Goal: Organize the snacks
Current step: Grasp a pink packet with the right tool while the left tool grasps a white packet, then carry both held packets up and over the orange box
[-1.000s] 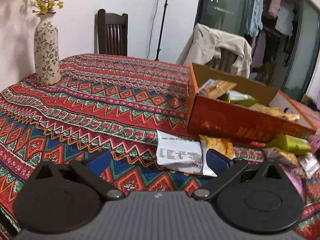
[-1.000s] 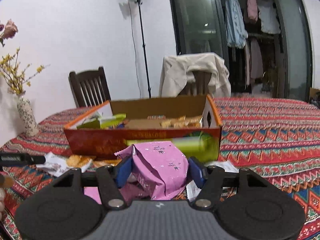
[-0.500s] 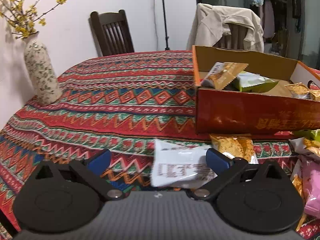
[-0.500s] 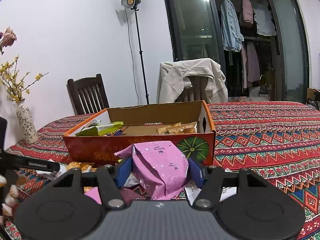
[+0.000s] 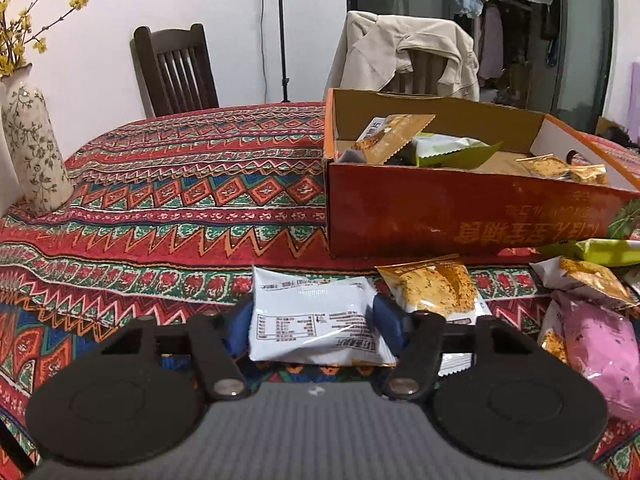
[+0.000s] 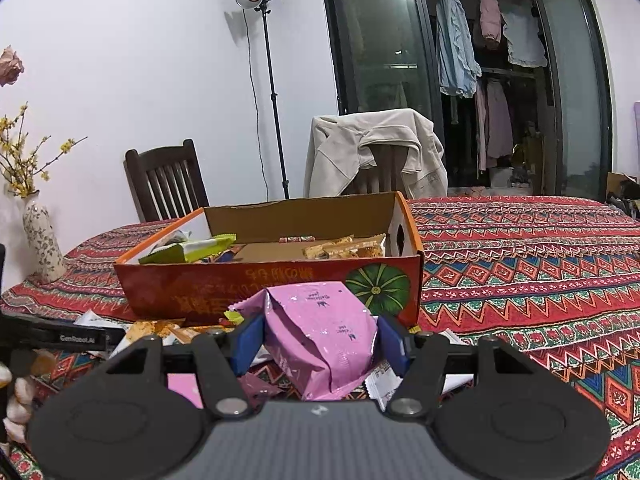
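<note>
White wall (image 6: 120,60), wooden chair (image 6: 166,184)

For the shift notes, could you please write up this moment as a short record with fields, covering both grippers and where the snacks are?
left gripper: jaws have just closed in on the white packet, pads at both its sides
right gripper: shut on the pink bag
box: orange, open-topped, on the patterned tablecloth, several packets inside
loose snacks: orange packet beside the white one, more to its right, in front of the box
vase: far left, upright, with yellow flowers
</note>
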Motion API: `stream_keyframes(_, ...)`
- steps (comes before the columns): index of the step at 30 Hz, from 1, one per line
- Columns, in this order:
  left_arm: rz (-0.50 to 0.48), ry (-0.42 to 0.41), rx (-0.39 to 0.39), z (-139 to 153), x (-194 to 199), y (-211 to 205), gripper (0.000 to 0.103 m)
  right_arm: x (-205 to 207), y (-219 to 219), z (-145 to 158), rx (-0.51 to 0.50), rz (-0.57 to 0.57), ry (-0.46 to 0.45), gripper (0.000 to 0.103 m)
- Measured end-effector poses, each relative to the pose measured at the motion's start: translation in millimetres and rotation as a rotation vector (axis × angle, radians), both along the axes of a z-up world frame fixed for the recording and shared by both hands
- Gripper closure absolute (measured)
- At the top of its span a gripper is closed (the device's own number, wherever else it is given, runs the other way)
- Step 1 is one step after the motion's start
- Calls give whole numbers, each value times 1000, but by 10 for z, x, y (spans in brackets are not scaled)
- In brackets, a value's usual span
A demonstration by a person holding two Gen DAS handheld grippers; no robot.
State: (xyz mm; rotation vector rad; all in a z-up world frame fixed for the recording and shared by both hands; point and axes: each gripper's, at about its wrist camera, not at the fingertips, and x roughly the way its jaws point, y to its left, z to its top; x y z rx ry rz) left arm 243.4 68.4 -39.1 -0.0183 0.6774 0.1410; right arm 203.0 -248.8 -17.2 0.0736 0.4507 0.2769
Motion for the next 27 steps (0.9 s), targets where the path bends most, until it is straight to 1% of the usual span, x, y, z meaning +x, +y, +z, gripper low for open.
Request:
stream_keyframes(1, -3, -5, -9, 9, -11, 8, 49, 2, 3, -4, -3, -1, 1, 41)
stream_keyframes(4, -6, -30, -9, 41, -58, 7, 52, 2, 16, -9, -9, -1, -3, 41)
stream_keyframes(7, 3, -55, 10, 73, -108, -8, 53, 0, 24, -9, -13, -2, -10, 41)
stream_keyframes(17, 13, -136, 32, 240, -231, -21, 53, -25, 28, -2, -14, 4, -37, 41)
stream_keyframes(21, 5, -169, 25, 369, -321, -36, 53, -20, 47, 8, -22, 9, -47, 41)
stream_keyframes(27, -23, -243, 19, 699, -427, -103, 53, -4, 84, 115, -28, 6, -61, 41)
